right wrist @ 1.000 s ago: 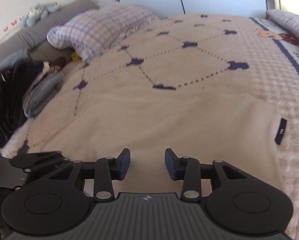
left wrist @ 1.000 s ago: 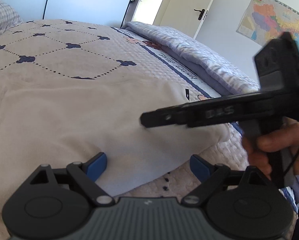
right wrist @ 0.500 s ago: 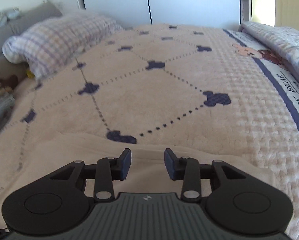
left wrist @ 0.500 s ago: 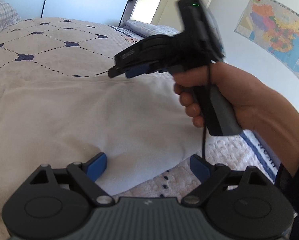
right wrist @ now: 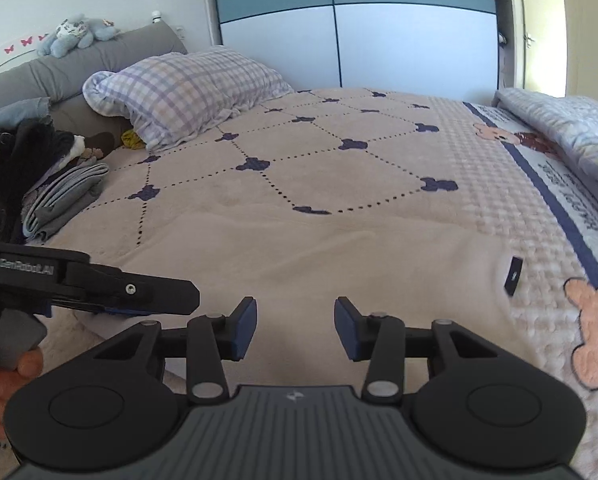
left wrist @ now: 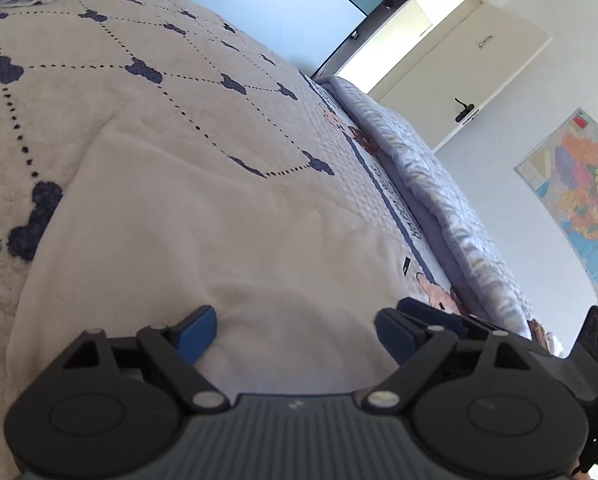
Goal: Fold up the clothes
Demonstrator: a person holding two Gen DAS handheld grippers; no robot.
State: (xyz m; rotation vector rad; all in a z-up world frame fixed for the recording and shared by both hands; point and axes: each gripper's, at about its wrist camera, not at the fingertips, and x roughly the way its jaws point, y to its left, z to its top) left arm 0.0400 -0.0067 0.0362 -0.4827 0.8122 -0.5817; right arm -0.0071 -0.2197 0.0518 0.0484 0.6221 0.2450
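While left gripper (left wrist: 295, 330) hangs spread wide, nothing between blue pads, right gripper (right wrist: 295, 328) opening too, pads empty. Both low over cream garment (right wrist: 339, 264), lying flat on bed cover (right wrist: 339, 160). Looks part folded, neat block with small black tag (right wrist: 513, 270); more folds likely left. Grey folded pile (right wrist: 63, 200) near pillow (right wrist: 187, 92). Left tool reads "GenRobot.AI". Cover stripe lettering too blurred to read.

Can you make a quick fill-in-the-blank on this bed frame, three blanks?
1. The cream garment lies spread on the ____.
2. The pillow has a ____ pattern.
3. A map hangs on the ____.
Missing words: bed; checked; wall.
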